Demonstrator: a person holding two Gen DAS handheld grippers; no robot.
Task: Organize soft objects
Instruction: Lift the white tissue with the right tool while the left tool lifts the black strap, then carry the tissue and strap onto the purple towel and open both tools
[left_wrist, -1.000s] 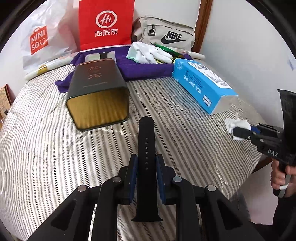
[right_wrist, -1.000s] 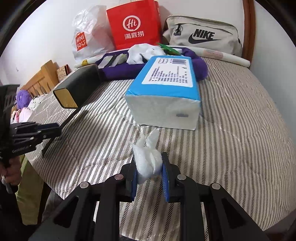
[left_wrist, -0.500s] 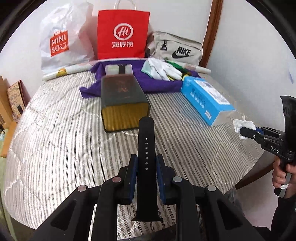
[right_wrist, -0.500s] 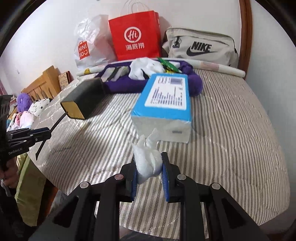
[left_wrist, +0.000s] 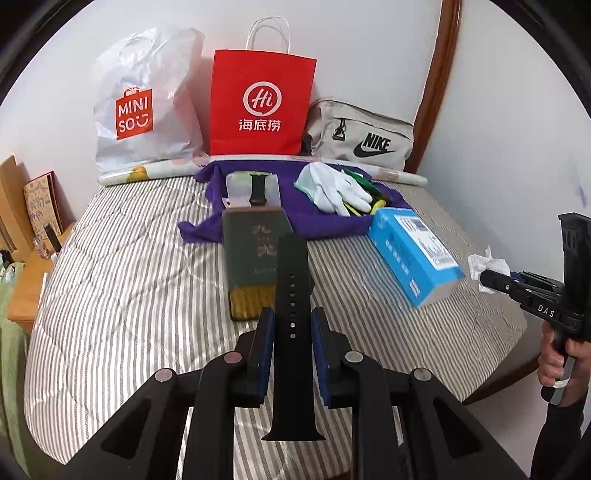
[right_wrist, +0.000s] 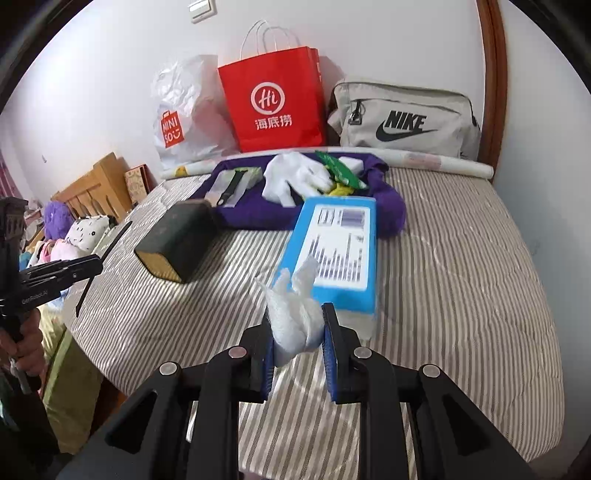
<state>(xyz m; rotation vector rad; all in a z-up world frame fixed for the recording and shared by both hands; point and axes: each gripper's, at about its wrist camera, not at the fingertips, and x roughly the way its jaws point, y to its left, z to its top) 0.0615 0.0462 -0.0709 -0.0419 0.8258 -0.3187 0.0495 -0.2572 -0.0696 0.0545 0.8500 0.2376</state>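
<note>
Clamped between the blue pads of the left gripper (left_wrist: 292, 332): a black watch strap (left_wrist: 291, 302), long axis running straight ahead along the fingers, rounded tip pointing away toward the dark green box (left_wrist: 255, 251), wider end hanging back under the jaws. Jaws narrow, closed flat against the strap's edges. Seen from the right wrist, the same strap (right_wrist: 105, 254) sticking out of the left gripper (right_wrist: 94, 264) as a thin dark line, held above the near left edge of the striped bed cover (right_wrist: 461, 277).

Pinched between the blue pads of the right gripper (right_wrist: 297, 332): a crumpled white tissue (right_wrist: 293, 314), bunched upright, two twisted points aimed up and forward toward the blue tissue pack (right_wrist: 340, 251). Jaws partly closed, squeezing the wad. From the left wrist, the right gripper (left_wrist: 487, 277) visible at the far right with the tissue (left_wrist: 487, 264) at its tip, off the bed's right edge, a hand (left_wrist: 557, 358) wrapped round the grip below.

Compared with half a second ago: both views pulled further back and higher, box and pack smaller and farther off, the green box now partly hidden behind the strap, both grasps unchanged.

Further out: purple cloth (left_wrist: 325, 218) with white gloves (left_wrist: 336, 188) on it, behind the box and pack; red paper bag (left_wrist: 258, 103), white plastic bag (left_wrist: 144, 110) and grey Nike bag (left_wrist: 362, 136) against the wall.
</note>
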